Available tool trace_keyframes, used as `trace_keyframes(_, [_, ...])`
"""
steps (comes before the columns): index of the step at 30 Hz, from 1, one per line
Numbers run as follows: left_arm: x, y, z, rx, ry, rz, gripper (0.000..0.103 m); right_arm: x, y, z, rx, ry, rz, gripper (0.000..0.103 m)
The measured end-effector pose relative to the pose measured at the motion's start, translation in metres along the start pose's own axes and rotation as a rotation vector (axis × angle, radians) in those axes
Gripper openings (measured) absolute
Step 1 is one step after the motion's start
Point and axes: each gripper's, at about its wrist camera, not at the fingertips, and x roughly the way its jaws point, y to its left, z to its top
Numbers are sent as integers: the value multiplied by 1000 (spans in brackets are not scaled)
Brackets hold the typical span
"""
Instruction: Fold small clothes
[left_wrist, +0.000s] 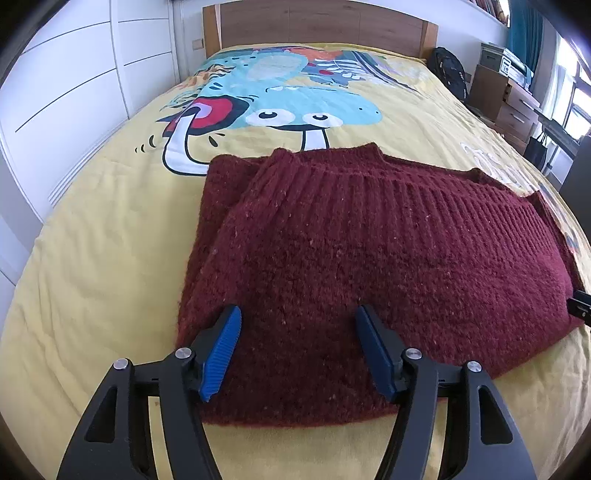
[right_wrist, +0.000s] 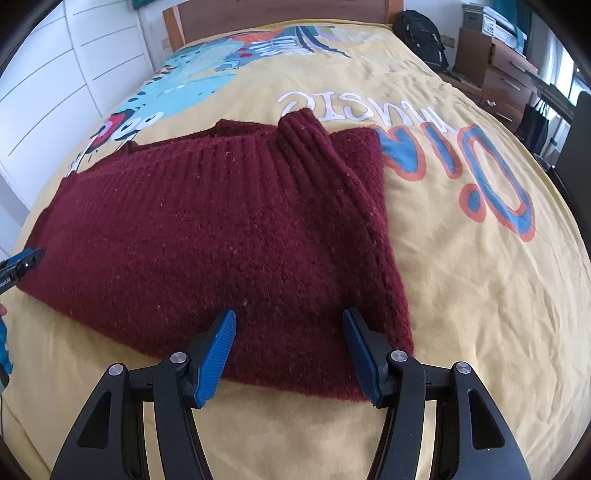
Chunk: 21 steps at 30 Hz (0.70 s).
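On the yellow bedspread (left_wrist: 92, 258) a folded maroon sweater (left_wrist: 369, 240) is laid flat. Above its near edge the left tongs (left_wrist: 297, 350) and right tongs (right_wrist: 290, 350) are held parted, nothing gripped between their blue pads.

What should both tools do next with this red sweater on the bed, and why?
Probably close both tools on the near edge of the sweater and lift it toward the ribbed hem. The left tool and right tool stand open over that edge, with knit between the pads but not pinched. The sleeves look already folded in, so one more fold across on the yellow bedspread seems due.
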Motion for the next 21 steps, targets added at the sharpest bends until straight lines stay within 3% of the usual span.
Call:
trace_keyframes(11, [-38, 23, -12, -76, 21, -48, 62, -44, 0, -9, 12, -48, -13, 62])
trace_keyframes(13, [-46, 29, -15, -100, 19, -49, 67, -55, 2, -13, 13, -60, -9, 62])
trace_keyframes(21, [-68, 49, -33, -194, 46, -93, 67, -90, 5, -39, 31, -81, 7, 62])
